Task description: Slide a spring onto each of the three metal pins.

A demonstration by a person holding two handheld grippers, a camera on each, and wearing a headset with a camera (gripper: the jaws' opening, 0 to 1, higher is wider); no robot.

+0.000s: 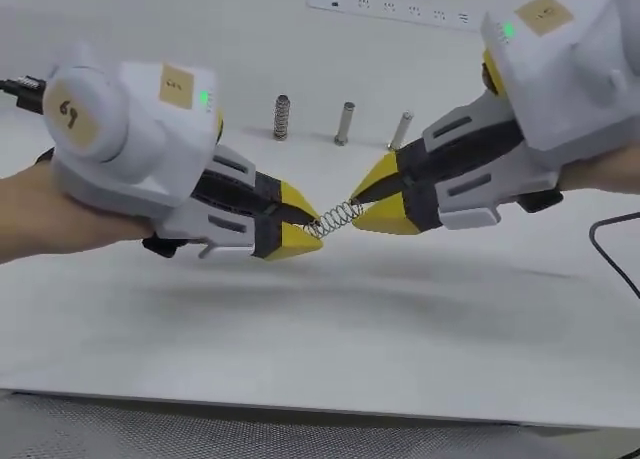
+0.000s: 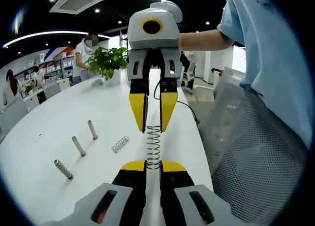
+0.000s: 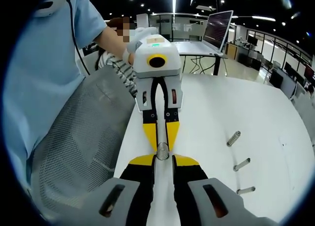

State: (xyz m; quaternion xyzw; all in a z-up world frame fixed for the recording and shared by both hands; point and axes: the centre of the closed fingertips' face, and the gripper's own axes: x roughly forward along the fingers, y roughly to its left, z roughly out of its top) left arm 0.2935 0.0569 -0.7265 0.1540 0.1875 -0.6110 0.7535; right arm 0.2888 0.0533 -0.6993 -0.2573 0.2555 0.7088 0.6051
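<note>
"Two hand-held grippers on a single spring, is that it?"

"Yes. The left hand-held gripper (image 1: 312, 227) has its jaws together on one end of the spring (image 1: 336, 219). The right hand-held gripper (image 1: 355, 209) pinches the other end. The coil spans the gap between their tips, above the table (image 1: 300, 349)."

"How deep do the ends sit?"

"I can't tell, because the yellow tips cover them. In the right gripper view the spring is seen end-on as a small ring, so its length is lost there."

"And the pins?"

"They stand upright in a row behind the grippers, apart from them. In the head view the leftmost pin (image 1: 282, 117) is wrapped in coils. The middle pin (image 1: 345, 123) and the right-hand pin (image 1: 400, 131) look bare, though both are small and slightly blurred."

"Anything else?"

"In the left gripper view a second spring (image 2: 120, 144) lies loose on the table near the pins. A power strip (image 1: 400, 9) lies at the back, its right end hidden behind the right hand-held gripper."
</note>
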